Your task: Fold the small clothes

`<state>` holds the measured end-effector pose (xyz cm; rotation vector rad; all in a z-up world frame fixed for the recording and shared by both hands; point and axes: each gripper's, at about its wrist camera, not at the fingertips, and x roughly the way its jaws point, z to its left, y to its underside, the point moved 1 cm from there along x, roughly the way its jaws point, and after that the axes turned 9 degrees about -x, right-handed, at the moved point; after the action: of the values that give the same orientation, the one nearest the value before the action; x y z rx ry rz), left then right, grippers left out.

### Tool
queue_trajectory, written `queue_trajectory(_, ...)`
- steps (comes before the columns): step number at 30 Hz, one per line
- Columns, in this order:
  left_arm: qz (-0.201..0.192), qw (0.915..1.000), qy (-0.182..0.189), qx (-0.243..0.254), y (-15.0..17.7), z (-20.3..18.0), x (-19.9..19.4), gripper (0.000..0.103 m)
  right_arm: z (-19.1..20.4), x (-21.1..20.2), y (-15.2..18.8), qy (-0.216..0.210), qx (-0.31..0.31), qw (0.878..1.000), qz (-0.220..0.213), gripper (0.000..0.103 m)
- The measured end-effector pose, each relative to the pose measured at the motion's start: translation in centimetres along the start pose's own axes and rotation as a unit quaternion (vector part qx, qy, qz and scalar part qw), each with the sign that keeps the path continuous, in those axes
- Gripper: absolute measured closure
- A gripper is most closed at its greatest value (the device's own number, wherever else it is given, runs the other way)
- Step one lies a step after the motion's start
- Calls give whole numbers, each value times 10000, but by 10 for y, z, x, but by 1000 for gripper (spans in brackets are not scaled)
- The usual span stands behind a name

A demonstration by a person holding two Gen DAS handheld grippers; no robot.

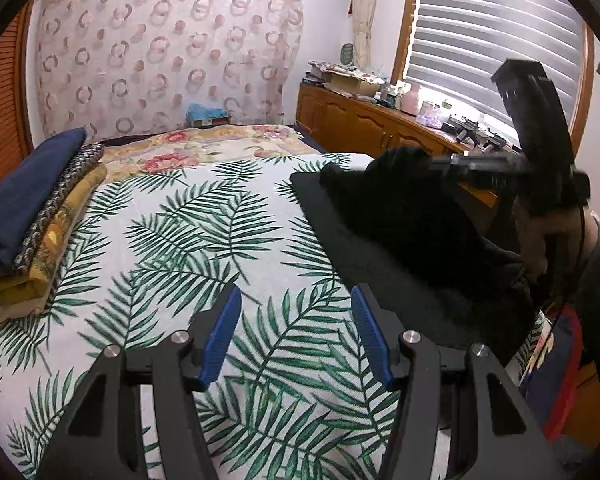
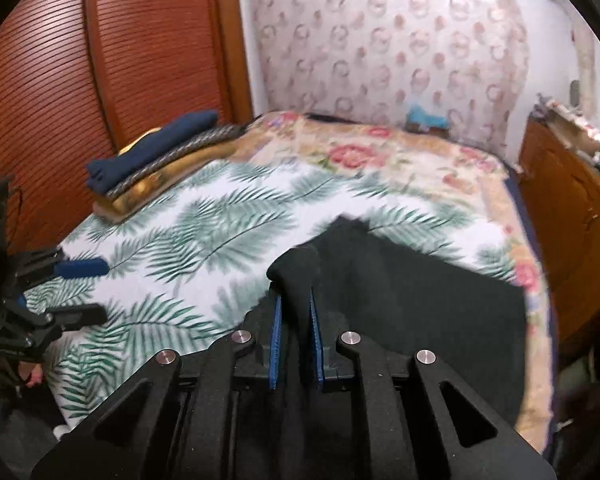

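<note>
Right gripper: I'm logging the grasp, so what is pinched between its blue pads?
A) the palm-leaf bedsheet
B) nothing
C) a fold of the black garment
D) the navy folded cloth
C: in the right wrist view the right gripper has its pads closed on a raised fold of the black garment, lifting it off the palm-leaf bedsheet.

One black garment [image 2: 420, 300], two hand-held grippers — left [image 1: 296, 336], right [image 2: 294, 340] — one stack of folded cloths [image 1: 32, 216]

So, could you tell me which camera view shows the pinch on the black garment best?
The right wrist view: the right gripper has its blue pads shut on a raised fold of the black garment, seen close and centred. The left wrist view shows the same garment lifted from the side, with the pinch itself blurred.
</note>
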<state>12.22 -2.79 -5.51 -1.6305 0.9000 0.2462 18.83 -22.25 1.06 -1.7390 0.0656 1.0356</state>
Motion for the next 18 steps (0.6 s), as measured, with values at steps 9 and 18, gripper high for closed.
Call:
queue_trajectory(9,272,9995,78,118,-25,-7,31,47,-95,-19,-8,779,114,9968,100,93)
queue_trajectory(18,663,9976,-7,221,-57,-11,91,47,-162,22,32,1289,400,9884,694,91)
